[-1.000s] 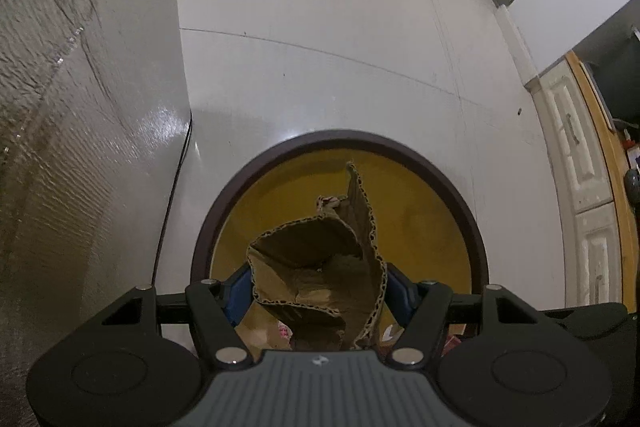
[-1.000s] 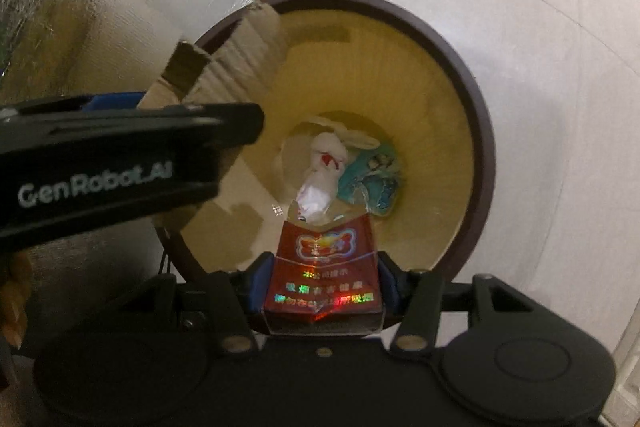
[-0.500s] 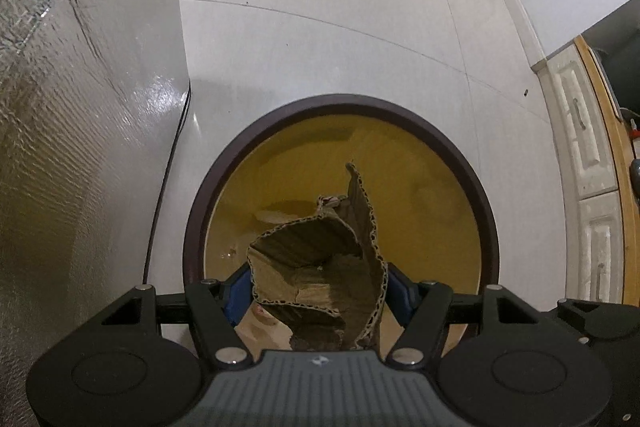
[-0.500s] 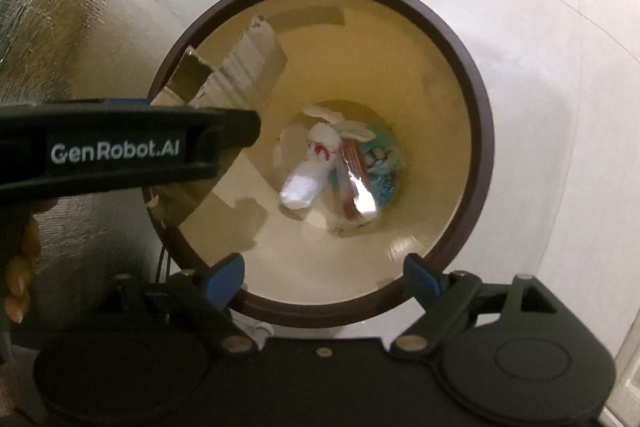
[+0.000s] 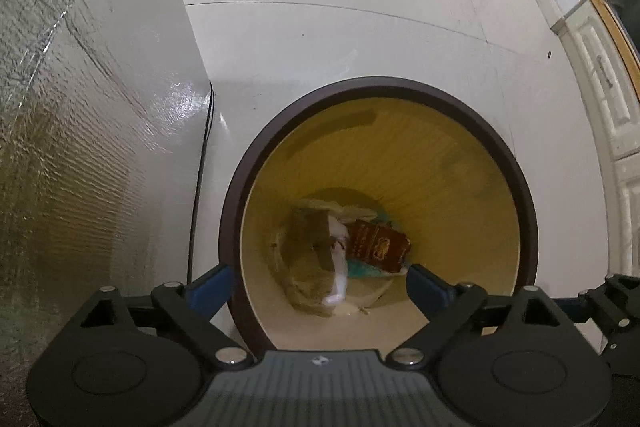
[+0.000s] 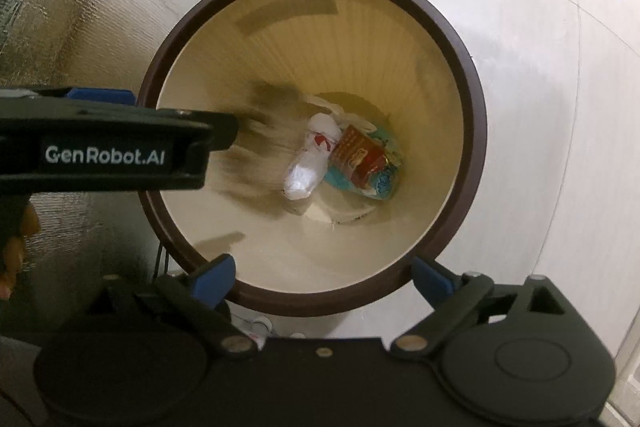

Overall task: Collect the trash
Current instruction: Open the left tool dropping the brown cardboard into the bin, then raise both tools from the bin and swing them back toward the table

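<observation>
left gripper (image 5: 316, 283) opening wide, nothing between pads | right gripper (image 6: 324, 275) opening wide, empty | both above bin (image 6: 476, 99) | cardboard scrap (image 5: 308, 247), red packet (image 6: 356, 157), white wrapper (image 6: 310, 159) at bin bottom | bin on white floor (image 5: 340, 39)

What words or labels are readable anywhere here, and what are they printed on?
"GenRobot.AI": white lettering on the side of the left hand-held gripper, seen in the right wrist view.
Red packet in the trash bin: gold print, too blurred to read.
White wrapper: a red mark, unreadable.
Nothing else legible.
</observation>
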`<control>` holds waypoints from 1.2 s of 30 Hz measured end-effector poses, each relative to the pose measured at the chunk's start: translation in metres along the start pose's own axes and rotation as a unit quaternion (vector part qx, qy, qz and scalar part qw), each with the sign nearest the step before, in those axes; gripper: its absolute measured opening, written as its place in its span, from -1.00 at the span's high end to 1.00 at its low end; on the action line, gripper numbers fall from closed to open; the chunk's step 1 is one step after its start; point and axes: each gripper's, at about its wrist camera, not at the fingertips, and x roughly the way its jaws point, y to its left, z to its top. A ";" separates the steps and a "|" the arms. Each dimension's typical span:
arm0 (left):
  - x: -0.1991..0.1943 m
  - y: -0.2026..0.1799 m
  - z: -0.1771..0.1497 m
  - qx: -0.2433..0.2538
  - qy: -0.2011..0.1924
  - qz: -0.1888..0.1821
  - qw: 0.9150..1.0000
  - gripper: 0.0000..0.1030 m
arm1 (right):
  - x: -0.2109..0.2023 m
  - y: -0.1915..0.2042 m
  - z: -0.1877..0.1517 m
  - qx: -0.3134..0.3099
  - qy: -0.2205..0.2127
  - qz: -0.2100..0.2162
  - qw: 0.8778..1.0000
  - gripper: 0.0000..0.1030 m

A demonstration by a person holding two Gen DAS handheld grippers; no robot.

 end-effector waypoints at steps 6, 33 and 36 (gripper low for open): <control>-0.003 0.000 0.000 0.006 0.007 0.004 1.000 -0.88 | 0.002 0.001 0.002 0.000 -0.005 -0.001 1.000 -0.91; -0.062 0.004 -0.017 0.011 0.001 0.020 1.000 -1.00 | -0.081 -0.028 -0.024 0.053 -0.113 -0.002 0.992 -1.00; -0.073 0.003 -0.021 0.014 -0.008 0.025 1.000 -1.00 | -0.090 -0.030 -0.029 0.061 -0.127 0.004 0.990 -1.00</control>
